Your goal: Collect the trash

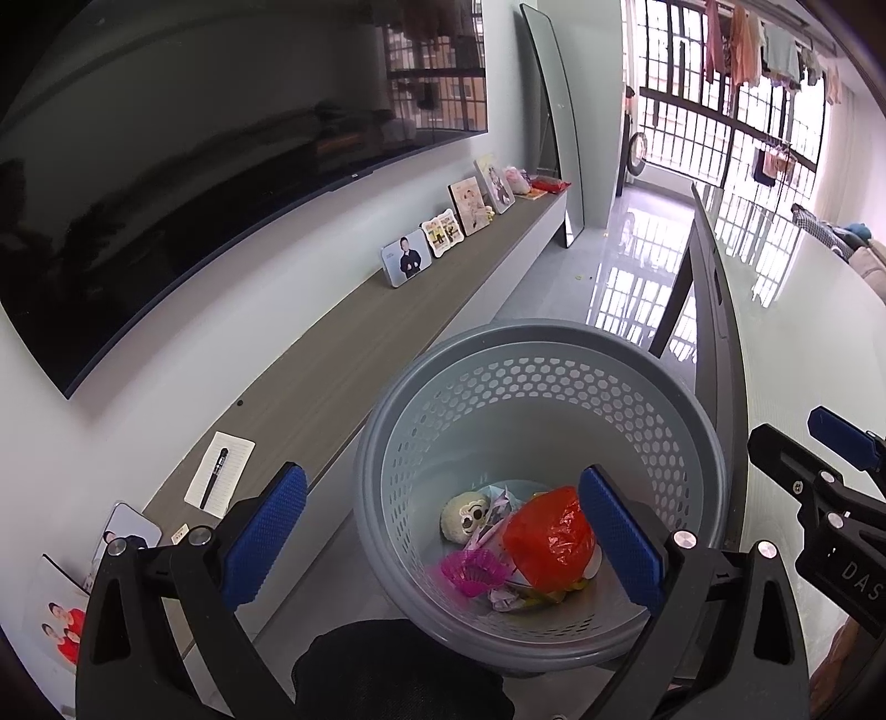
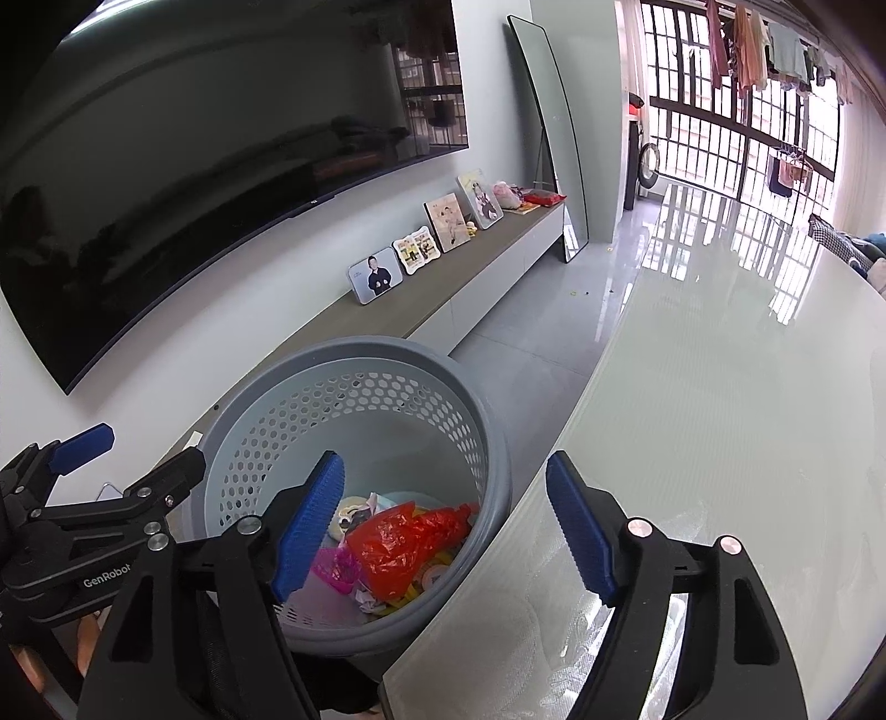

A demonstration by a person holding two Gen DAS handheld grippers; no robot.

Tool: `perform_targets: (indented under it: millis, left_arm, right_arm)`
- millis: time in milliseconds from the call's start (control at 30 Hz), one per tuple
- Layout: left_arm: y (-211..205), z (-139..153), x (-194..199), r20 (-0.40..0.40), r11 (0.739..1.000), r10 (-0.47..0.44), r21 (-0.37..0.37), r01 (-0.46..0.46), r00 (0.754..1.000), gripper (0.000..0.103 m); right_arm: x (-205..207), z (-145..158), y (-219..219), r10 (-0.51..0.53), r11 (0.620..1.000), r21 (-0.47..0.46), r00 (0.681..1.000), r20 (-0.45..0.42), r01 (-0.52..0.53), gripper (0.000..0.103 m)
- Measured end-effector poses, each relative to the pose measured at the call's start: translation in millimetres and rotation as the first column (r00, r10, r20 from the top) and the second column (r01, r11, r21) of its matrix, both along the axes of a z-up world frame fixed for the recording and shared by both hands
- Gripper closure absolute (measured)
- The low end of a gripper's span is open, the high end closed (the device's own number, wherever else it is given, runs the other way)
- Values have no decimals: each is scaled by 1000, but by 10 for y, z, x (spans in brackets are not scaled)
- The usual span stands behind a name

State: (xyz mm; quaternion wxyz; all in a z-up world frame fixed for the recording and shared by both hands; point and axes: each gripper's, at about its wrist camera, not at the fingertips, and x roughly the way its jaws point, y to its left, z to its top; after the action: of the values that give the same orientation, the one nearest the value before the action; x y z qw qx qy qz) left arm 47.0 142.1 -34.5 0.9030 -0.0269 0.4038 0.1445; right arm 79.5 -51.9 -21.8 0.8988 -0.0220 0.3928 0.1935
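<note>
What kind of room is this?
Probably a home living room: a big wall television, family photo frames on a long low cabinet, and laundry hanging by the balcony window.

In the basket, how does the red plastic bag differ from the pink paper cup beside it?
The red plastic bag is bulky and crumpled, glossy and smooth-skinned; the pink paper cup is much smaller, flat-lying, with a pleated, frilled edge. The red plastic bag sits toward the right of the pile in the left wrist view, the pink paper cup to its left. Both lie at the bottom of the grey basket, untouched by either gripper.
</note>
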Motion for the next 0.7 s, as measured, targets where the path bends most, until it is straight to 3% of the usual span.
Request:
perform_targets:
  millis: [700]
  left_arm:
    - [25,2,-15,8,1000,13,-20,-13,1000,6]
  right_arm:
    - [5,-17,8,-1,1000,-1,1000,-9,1,31]
